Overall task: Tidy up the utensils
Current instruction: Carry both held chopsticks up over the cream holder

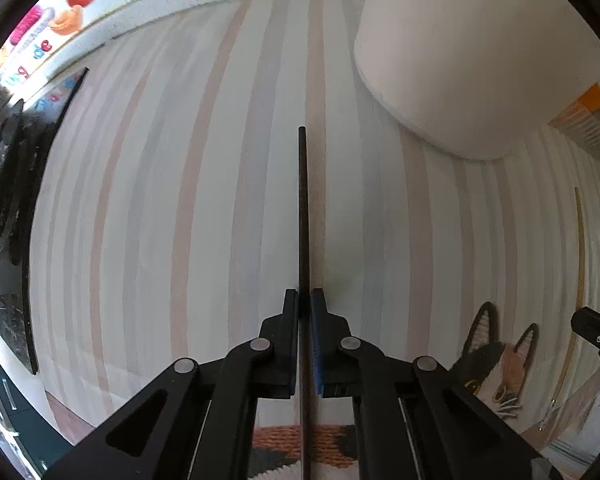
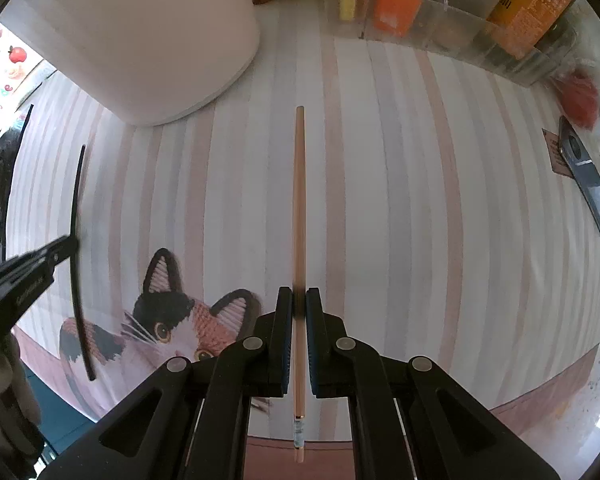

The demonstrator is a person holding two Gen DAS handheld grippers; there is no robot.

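Observation:
My left gripper (image 1: 304,294) is shut on a thin black chopstick (image 1: 302,216) that points straight ahead over the striped cat placemat (image 1: 160,200). It also shows in the right wrist view as a black stick (image 2: 75,248) held by the left gripper (image 2: 70,240) at the far left. My right gripper (image 2: 299,294) is shut on a light wooden chopstick (image 2: 299,200) that points forward over the mat (image 2: 420,200). That chopstick (image 1: 579,264) and the right gripper's tip (image 1: 594,326) show at the right edge of the left wrist view.
A large white cylindrical container (image 2: 148,40) stands at the back left of the mat; it also shows in the left wrist view (image 1: 460,60). Clear bins with orange and yellow packages (image 2: 440,8) line the back. A dark knife (image 2: 584,172) and a red item (image 2: 578,98) lie at the right. A black stove (image 1: 8,200) is at the left.

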